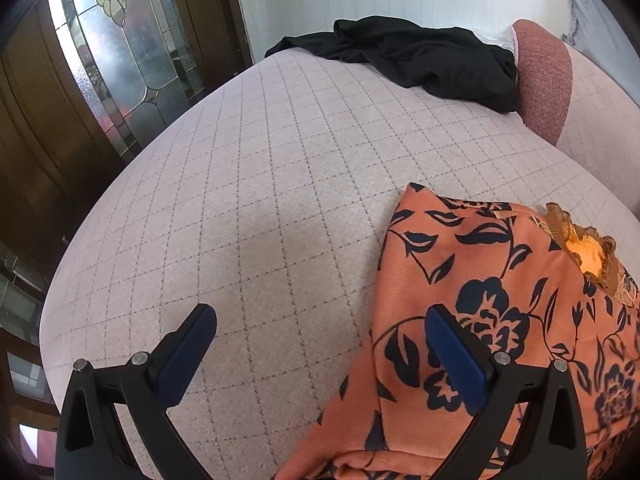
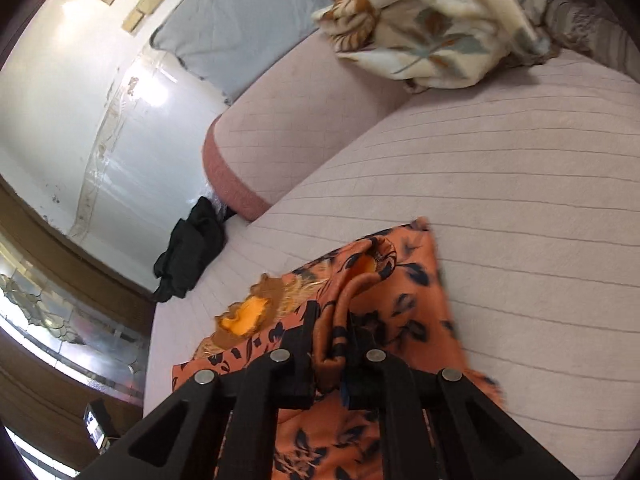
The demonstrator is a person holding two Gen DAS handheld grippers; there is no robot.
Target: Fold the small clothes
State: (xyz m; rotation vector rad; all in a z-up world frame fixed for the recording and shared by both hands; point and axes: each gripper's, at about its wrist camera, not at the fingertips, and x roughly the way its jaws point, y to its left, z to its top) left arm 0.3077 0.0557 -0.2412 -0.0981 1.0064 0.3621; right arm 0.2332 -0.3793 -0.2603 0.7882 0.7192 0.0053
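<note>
Left claw (image 1: 320, 344) is wide open, blue pads spread across the bottom of the left wrist view, nothing between them; the left pad sits over bare bed cover, the right pad (image 1: 456, 360) over the edge of the orange floral garment (image 1: 500, 320). That garment fills the lower right of the left wrist view, lying on the bed (image 1: 280, 180), which has a pale pink cover with a grid of stitched lines. The garment has dark blue flowers and leaves and a gold-trimmed neckline opening (image 1: 588, 256) at the right edge of frame. Right claw (image 2: 330, 344) is clamped on a bunched fold of the same orange floral garment (image 2: 400, 308) at lower centre of the right wrist view; the pinched fabric stands up between the fingers while the rest spreads flat on the bed (image 2: 520, 200). The neckline opening (image 2: 244, 316) shows left of the claw. A black garment (image 1: 420, 56) lies crumpled at the top centre of the left wrist view, on the far end of the bed, touching a pink bolster (image 1: 544, 80) at upper right. In the right wrist view the black garment (image 2: 192, 248) is at centre left, just beside the bolster (image 2: 280, 140). A cream floral blanket (image 2: 432, 20) is heaped at the top right, a grey pillow (image 2: 240, 20) at the top centre. A wooden door with leaded glass (image 1: 120, 52) is at upper left of the left wrist view.
</note>
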